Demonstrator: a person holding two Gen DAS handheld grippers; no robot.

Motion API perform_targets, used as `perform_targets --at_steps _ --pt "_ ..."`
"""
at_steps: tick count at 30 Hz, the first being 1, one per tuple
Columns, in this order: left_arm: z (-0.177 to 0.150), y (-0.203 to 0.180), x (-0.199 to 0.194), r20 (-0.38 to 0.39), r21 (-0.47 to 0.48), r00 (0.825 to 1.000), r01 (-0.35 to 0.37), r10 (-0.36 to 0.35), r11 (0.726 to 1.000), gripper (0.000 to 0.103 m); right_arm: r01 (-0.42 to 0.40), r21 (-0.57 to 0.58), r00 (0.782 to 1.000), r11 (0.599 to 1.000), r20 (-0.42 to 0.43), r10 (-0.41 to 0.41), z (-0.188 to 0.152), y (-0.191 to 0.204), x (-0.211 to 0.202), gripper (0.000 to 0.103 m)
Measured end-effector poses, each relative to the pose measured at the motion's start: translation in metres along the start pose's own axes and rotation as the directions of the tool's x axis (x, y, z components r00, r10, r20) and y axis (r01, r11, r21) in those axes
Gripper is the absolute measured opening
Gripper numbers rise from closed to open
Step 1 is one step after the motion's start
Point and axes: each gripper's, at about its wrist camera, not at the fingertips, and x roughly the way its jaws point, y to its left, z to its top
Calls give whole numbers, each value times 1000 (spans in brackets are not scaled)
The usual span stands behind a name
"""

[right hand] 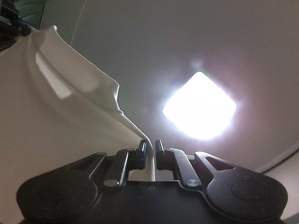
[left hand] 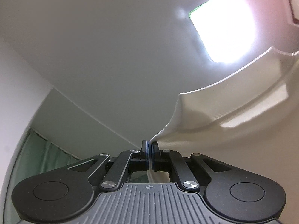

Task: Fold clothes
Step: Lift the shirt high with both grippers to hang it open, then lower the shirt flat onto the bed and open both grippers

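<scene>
Both wrist views point up at the ceiling. A white garment hangs stretched between the two grippers, its collar edge curving across the right of the left wrist view. My left gripper is shut on one corner of it, the cloth pinched tight between the blue pads. In the right wrist view the same white garment fills the left side. My right gripper is shut on a fold of it, which fills the narrow gap between the fingers. The left gripper shows at the top left, holding the far corner.
A bright square ceiling light glares overhead, and appears in the right wrist view as the same ceiling light. A green curtain hangs low at the left by a white wall. No table or floor is in view.
</scene>
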Motion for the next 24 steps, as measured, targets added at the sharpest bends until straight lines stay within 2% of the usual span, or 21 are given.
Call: perform_targets --at_steps 4,6,9,12,14,15,18,20,22,24 --pt "-3 -2 13 12 -15 999 -45 45 999 2 -18 16 1000 1000 0 18 -7 5 16 10" --pt "-13 -10 22 9 2 998 -57 57 998 2 -41 2 999 999 -28 42 -23 24 32 12" --pt "-37 -24 34 -39 24 999 -36 37 999 2 -98 -28 991 995 -94 95 -60 68 60 13" --pt "-94 -53 55 -124 67 992 21 -12 998 2 -175 -70 969 982 -186 160 -114 132 89 13" --pt "-134 -75 69 -189 109 981 70 -48 992 2 -234 -95 945 968 -254 203 -154 178 108 13" --pt "-157 -88 75 -229 126 971 101 -70 987 2 -270 -98 927 958 -295 231 -180 205 115 13" --pt "-247 -134 87 -343 198 931 205 -128 959 2 -368 -96 864 925 -402 302 -257 281 129 13" --pt "-314 -165 86 -419 242 893 286 -166 927 2 -422 -83 820 903 -461 340 -307 334 133 12" --pt "-382 -197 84 -502 261 841 371 -203 891 2 -475 -64 766 878 -522 376 -358 392 136 12" --pt "-445 -240 77 -601 241 764 453 -235 859 2 -544 -25 683 839 -594 425 -405 447 136 12"
